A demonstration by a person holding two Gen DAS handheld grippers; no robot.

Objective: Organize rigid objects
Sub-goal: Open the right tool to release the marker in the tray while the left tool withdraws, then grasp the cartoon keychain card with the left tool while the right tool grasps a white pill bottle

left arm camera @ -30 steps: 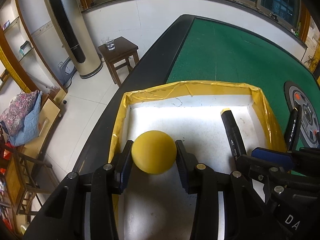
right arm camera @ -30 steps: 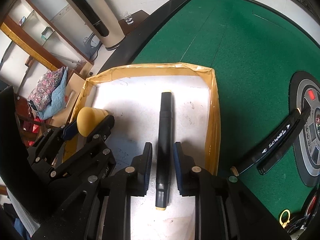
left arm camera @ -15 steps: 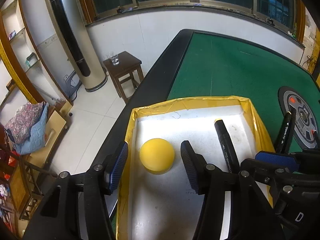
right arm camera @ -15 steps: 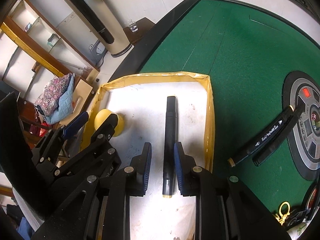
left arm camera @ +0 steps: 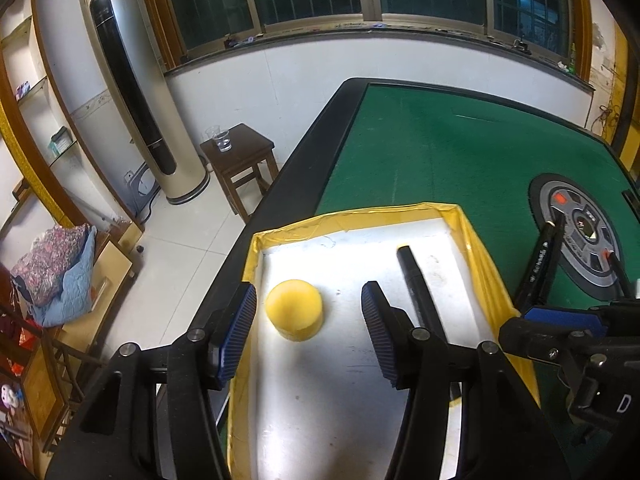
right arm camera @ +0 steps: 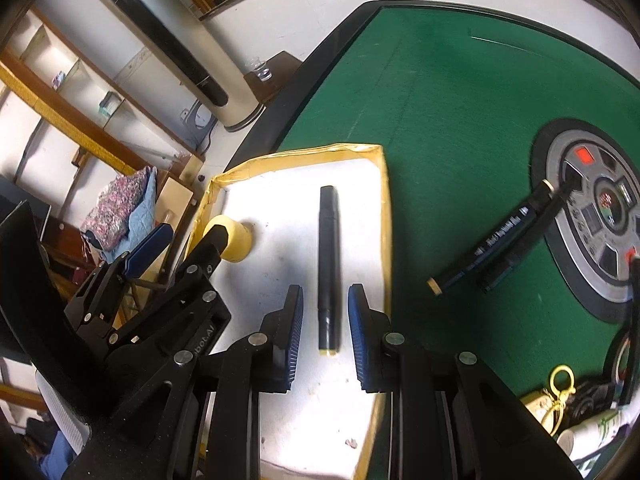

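One yellow puck (left arm camera: 294, 314), one black marker (right arm camera: 329, 268) in tray (left arm camera: 348, 222); two markers (right arm camera: 500, 240) outside; both grippers' fingers (left arm camera: 240, 336) open, empty

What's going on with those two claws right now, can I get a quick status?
Left gripper open, yellow puck loose in tray. Right gripper open, astride black marker. Two more markers out on green felt. Nothing blocking.

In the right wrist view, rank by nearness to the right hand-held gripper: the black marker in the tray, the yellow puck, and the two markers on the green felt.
1. Black marker: between the right hand-held gripper fingers, untouched.
2. Yellow puck: left, in the tray.
3. Two markers: right, on the felt.
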